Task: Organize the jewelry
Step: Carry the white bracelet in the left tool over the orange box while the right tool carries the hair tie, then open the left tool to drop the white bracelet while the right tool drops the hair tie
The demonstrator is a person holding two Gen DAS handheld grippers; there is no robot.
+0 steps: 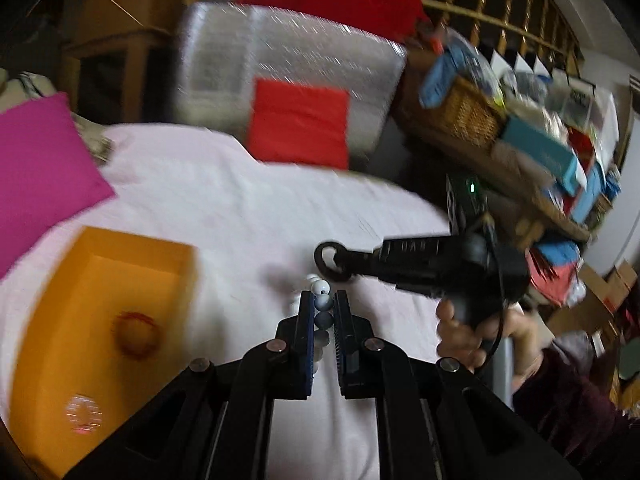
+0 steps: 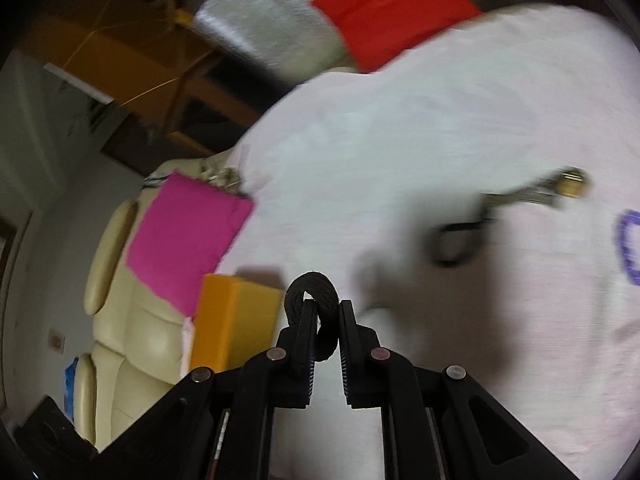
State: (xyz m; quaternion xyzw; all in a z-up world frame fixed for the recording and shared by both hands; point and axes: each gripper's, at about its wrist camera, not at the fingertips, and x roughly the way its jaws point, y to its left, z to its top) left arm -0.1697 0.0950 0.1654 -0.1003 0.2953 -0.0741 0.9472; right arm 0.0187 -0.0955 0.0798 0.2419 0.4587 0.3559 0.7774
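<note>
Nearest us, our left tool is clamped on a string of white beads, which runs between its fingers and pokes out past the tips. Our right tool is pinched on a black fabric loop that curls up over its tips; in the left view that loop hangs just above the beads. Both pieces are lifted off the white cloth.

To the left of the beads sits the orange box, open, with a red ring-shaped piece and a sparkly round one already inside. Farther across the cloth from the box lie a key on a dark cord and a purple bracelet.

We judge the risks to be these: the round beads could roll out of the grip, and with loop and beads so close, they could snag together on the way to the box.
</note>
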